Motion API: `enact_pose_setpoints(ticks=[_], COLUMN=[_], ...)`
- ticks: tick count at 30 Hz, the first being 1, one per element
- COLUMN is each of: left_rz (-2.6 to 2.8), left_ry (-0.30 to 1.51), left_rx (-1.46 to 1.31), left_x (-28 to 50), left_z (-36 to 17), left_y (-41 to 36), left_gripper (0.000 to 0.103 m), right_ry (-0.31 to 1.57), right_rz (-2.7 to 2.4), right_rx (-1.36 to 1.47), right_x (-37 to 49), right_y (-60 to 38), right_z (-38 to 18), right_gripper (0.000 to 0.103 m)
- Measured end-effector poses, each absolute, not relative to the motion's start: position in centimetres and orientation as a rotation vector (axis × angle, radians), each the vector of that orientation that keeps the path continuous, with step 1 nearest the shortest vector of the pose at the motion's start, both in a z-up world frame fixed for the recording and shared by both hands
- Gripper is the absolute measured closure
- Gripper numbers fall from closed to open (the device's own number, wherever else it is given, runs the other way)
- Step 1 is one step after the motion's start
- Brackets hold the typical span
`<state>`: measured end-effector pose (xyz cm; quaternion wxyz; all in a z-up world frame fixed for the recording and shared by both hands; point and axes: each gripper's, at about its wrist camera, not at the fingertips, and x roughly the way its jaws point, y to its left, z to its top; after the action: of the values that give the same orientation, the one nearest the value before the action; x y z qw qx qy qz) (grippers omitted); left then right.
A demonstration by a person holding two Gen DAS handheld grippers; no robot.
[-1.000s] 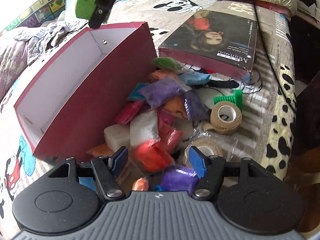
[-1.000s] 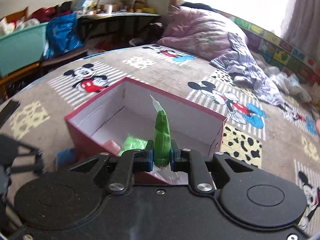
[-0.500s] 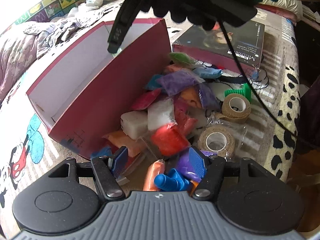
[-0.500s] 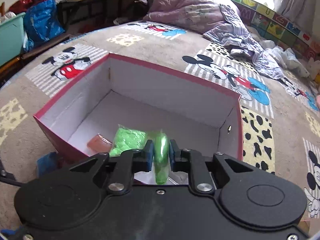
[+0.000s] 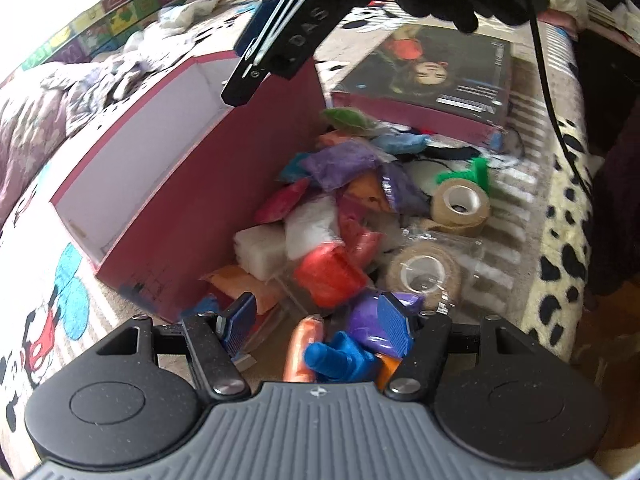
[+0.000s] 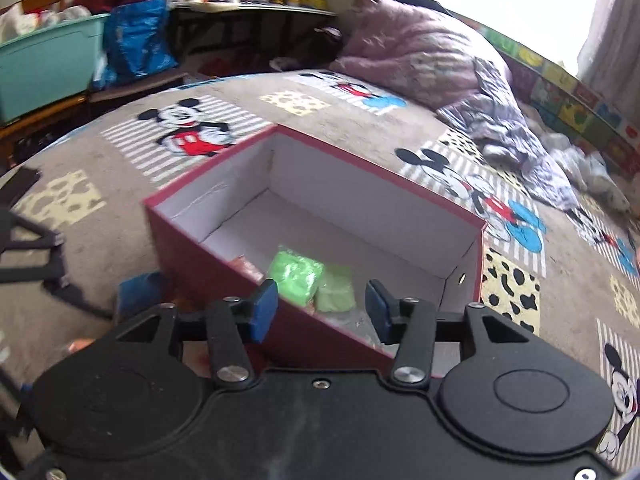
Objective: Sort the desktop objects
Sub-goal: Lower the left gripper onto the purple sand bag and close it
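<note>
The right hand-held gripper (image 6: 322,310) is hovering over the near wall of the red box (image 6: 224,256), its jaws opening with nothing between them, and 2 green packets (image 6: 310,282) are lying inside the box on its white floor. The left hand-held gripper (image 5: 316,326) is hanging released and empty just above the pile of coloured packets (image 5: 332,236), which is sitting on the bed beside the box, with 2 tape rolls (image 5: 460,204) at its edge.

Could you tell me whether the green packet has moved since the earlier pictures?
Yes: it left the right claw, whose jaws are opening, and now lies inside the red box.
</note>
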<state>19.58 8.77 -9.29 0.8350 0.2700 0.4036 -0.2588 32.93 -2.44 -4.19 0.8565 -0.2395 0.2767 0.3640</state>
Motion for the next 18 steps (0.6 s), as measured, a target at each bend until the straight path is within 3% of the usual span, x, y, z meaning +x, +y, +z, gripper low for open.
enact_pose_setpoints(ticks=[5, 10, 18], left_rz=[-0.634, -0.704, -0.713], left_ry=[0.842, 0.866, 0.916], left_rx=[0.625, 0.654, 0.650], left_x=[18.2, 17.7, 18.9], left_z=[-10.3, -11.1, -11.6], left_y=[8.0, 6.7, 5.8], left_gripper=[0.037, 0.037, 0.037], right_ry=[0.565, 0.648, 0.762], right_rz=[0.897, 1.034, 1.109], right_rx=[-0.622, -0.757, -0.903], right_x=[29.4, 26.8, 25.0], right_y=[-3.4, -3.9, -5.4], right_z=[-4.8, -7.1, -10.6], right_gripper=[0.051, 0.042, 0.040])
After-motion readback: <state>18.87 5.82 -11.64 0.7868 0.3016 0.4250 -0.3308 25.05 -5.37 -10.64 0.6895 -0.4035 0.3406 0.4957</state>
